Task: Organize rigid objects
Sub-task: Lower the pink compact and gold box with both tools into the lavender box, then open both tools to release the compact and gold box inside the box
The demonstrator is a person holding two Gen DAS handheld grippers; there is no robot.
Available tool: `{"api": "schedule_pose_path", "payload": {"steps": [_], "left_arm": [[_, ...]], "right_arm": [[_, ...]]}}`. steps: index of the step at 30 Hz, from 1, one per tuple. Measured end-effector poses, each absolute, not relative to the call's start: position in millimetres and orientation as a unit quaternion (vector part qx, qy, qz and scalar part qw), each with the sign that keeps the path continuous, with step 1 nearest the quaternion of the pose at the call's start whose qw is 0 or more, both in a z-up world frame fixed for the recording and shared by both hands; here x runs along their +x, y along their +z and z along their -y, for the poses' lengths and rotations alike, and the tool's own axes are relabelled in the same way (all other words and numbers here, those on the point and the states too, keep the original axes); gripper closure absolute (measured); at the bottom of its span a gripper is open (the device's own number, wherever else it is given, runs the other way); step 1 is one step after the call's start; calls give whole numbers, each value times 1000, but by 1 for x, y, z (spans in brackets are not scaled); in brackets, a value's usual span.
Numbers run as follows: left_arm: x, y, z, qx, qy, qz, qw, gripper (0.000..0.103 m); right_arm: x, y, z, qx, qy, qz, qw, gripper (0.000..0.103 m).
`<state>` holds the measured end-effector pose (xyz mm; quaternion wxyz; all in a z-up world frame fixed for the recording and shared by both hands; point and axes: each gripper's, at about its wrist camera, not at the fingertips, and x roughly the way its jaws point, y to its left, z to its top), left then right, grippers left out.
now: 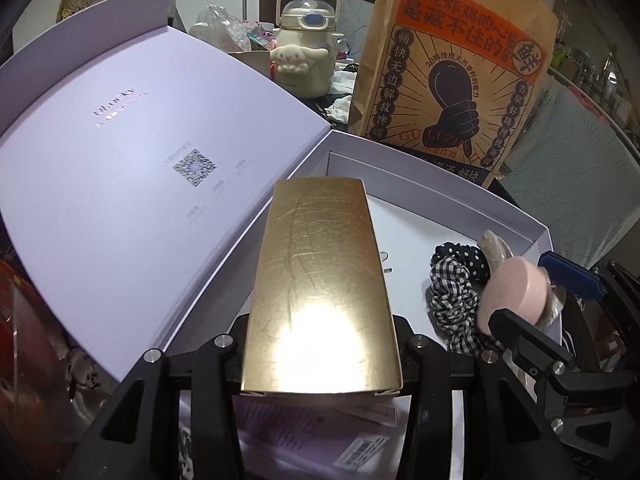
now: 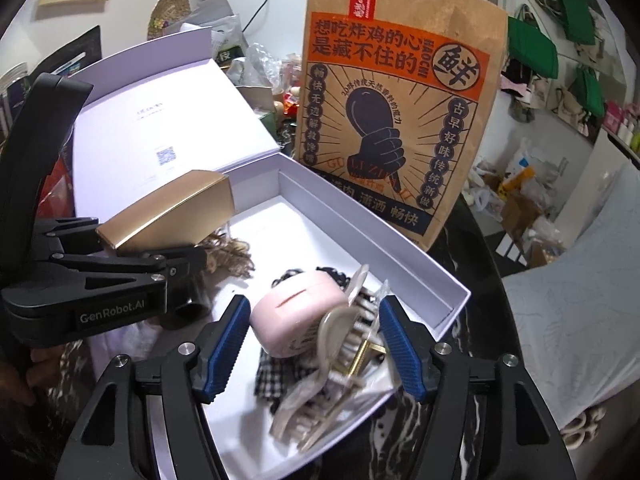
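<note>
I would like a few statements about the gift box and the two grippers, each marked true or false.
1. The left gripper holds a gold box. True.
2. The lilac gift box is closed. False: its lid stands open.
3. The right gripper is clamped on the pink case. False: its blue pads stand clear of it.
4. A brown paper bag stands behind the gift box. True.
5. The hair claw clip lies outside the gift box. False: it lies inside.

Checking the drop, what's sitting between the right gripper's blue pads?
Right wrist view: the round pink case and the pale plastic claw hair clip, lying untouched in the white box.
</note>
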<state>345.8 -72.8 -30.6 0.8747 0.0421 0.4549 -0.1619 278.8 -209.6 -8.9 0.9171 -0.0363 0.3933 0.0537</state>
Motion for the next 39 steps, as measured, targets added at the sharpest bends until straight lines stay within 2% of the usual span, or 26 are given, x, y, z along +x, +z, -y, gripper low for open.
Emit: {"api": "schedule_pose_path", "payload": {"steps": [18,24,26,29,31,32,39], "left_arm": [[309,13,65,46,-159,-428,889,58],[295,34,61,49,-163,-410,896,55],[292,41,62,50,-158,-404,899,53],[282,51,57,46,-156,-393,905,39],[273,58,53,46,-152,-382,910,27],[269,62,52,47,-151,-378,912,25],[243,78,45,49,-152,-364,917,23]], "right_arm": [[238,24,211,-45,44,-365,929,35],[227,40,213,-49,35,-354,933,30],[223,45,214,-51,28,-352,934,30],[215,53,214,-48,26,-345,937,27],[209,58,214,-44,27,-340,939,25],[206,61,214,-44,27,-337,940,25],[187,74,213,-43,13,-334,942,21]]}}
